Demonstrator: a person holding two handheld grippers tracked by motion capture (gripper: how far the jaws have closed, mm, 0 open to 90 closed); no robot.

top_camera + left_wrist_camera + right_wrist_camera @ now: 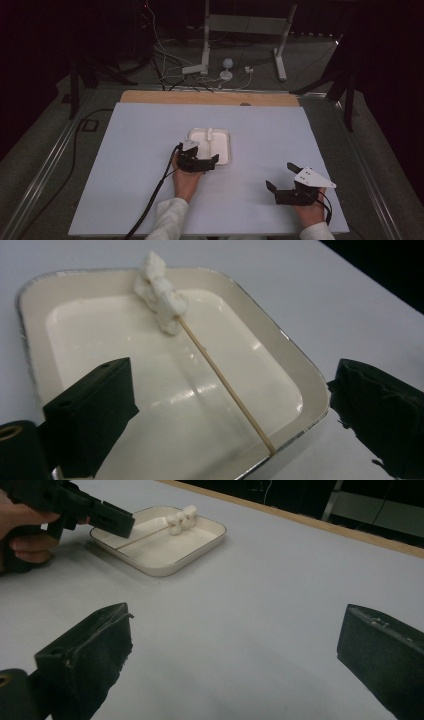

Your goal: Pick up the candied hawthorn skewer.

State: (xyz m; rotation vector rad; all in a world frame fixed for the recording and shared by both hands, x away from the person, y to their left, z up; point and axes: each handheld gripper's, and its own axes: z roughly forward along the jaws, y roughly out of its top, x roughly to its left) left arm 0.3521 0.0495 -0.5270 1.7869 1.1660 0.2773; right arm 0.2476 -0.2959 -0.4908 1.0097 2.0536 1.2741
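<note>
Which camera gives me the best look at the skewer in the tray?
The left gripper view: the skewer lies close up across the tray, white lumps at its far end. The right gripper view shows it smaller, partly behind the left claw. The high view shows a faint line.

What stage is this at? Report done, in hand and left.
Done: the skewer with white lumps lies in the tray. In hand: nothing; the left gripper hangs open over the tray, and the right gripper is open, off to the side. Left: gripping the skewer, probably.
</note>
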